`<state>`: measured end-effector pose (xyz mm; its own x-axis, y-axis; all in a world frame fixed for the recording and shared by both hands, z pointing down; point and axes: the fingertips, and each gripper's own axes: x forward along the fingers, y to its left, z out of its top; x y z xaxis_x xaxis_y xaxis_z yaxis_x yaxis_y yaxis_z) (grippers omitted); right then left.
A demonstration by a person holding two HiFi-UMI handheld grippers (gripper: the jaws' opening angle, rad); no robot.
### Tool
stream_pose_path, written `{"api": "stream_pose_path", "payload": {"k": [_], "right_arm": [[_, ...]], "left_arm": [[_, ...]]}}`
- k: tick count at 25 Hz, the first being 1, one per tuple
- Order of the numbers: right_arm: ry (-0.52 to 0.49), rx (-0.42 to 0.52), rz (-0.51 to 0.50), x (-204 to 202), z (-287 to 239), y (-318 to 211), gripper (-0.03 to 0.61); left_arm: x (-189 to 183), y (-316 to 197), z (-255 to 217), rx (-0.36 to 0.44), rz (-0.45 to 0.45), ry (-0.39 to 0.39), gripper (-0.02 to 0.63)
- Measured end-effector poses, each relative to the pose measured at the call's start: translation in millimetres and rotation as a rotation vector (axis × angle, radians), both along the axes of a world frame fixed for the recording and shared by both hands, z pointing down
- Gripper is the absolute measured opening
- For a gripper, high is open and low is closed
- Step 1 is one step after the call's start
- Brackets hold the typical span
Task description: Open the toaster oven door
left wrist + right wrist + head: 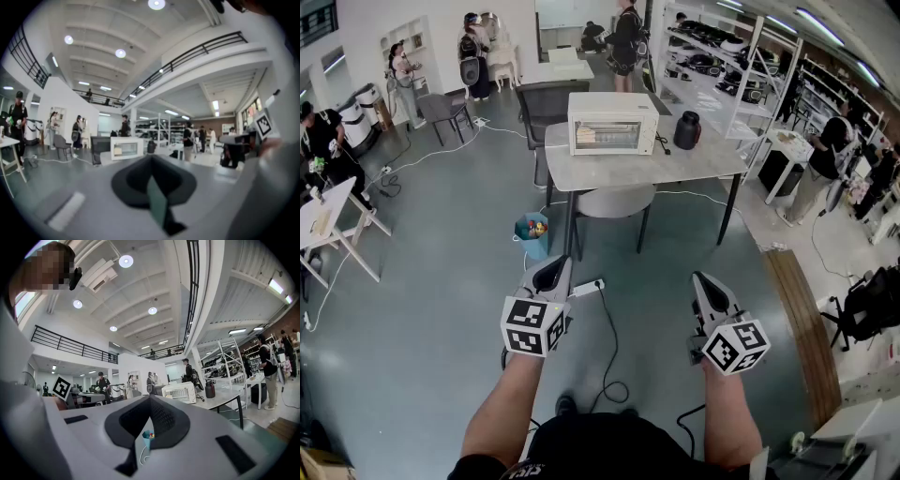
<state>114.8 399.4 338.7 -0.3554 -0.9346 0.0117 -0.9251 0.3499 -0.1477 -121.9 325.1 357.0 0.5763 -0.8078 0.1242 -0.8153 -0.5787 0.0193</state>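
Peeking through right hand-held gripper (150,398): bin (148,437)

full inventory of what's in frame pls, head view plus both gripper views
toaster oven: 1, white, door shut, on the table
table: 1, light grey top, dark legs, ahead of the person
jug: 1, black, on the table right of the toaster oven
chair: 1, grey, tucked under the table's near edge
bin: 1, blue, on the floor left of the table, colourful items inside
power strip: 1, white, on the floor in front of the person
shelving racks: several, white, along the right side
people: at least five, in the background
left hand-held gripper: 1, grey, shut, empty
right hand-held gripper: 1, grey, shut, empty
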Motion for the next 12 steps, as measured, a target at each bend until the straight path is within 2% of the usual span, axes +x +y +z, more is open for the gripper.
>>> {"api": "stream_pose_path", "payload": {"k": [12], "right_arm": [[0.016,0.01,-0.008,12,2,5,-0.011]], "left_arm": [[22,10,3,-0.002,0.008,-0.001,0.008]]}}
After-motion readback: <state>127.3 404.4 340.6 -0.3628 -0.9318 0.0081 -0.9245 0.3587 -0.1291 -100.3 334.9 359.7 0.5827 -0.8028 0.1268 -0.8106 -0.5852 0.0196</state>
